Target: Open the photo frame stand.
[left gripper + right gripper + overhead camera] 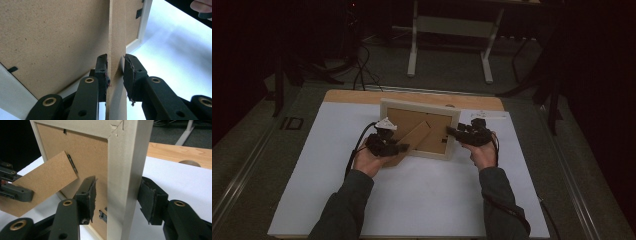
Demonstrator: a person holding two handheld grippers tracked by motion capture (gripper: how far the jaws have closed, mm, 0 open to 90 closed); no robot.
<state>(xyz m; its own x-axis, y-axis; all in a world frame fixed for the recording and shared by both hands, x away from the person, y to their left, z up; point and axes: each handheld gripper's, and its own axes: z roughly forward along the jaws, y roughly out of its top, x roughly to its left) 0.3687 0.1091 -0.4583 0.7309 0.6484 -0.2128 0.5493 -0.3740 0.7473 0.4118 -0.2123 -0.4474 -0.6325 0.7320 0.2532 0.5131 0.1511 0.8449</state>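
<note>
Your left gripper (115,72) is pinching the brown fibreboard easel leg (117,37) edge-on, its long axis running to twelve o'clock from the jaws. Your right gripper (116,195) is straddling the side rail of the cream wooden picture frame (125,170) with its jaws slack, a gap showing at the nine o'clock pad. The frame is standing upright on the white table sheet (422,195), between your hands.

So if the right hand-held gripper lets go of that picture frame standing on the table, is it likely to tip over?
Possibly not. The picture frame stands upright with its fibreboard easel leg swung out behind, which should prop it. The left hand-held gripper also pinches that leg. Still, the frame looks thin and light, so a nudge from the right hand-held gripper, whose jaws straddle its edge, might topple it.
</note>
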